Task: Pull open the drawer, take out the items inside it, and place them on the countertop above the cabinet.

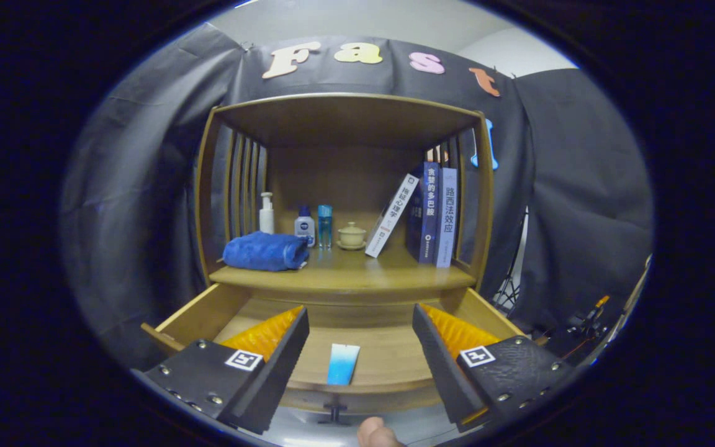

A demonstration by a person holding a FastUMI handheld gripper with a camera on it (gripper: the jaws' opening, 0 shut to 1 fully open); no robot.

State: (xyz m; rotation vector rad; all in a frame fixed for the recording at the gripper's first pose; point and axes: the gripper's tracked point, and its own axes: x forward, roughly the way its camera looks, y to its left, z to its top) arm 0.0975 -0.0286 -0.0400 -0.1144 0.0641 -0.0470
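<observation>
Black cloth is draping the booth behind a wooden cabinet [345, 186] that is filling the centre of the frame, its open shelf lit warm under a flat top. On the countertop [357, 273], a rolled blue towel [265, 251] is lying at the left, with a white pump bottle [266, 214], a small white bottle with a blue label [305, 225] and a clear blue bottle [324, 226] lining up behind it. A small lidded cup [352, 236] is sitting on its saucer at the middle, and a white book [392, 215] is leaning against upright blue books [435, 214] at the right.

Below the countertop, the drawer [196, 316] is standing pulled open toward you. Inside it, in the lower centre of the frame, a blue-and-white tube [343, 364] is lying flat on the drawer floor, close to the front wall.

You are holding the gripper [360, 357] over the open drawer with its fingers spread wide apart — nothing is clamped between them. The tube is resting in the gap between the two fingers, touching neither. A fingertip [377, 433] is showing at the very bottom of the frame, just below the drawer's dark handle [334, 414].
</observation>
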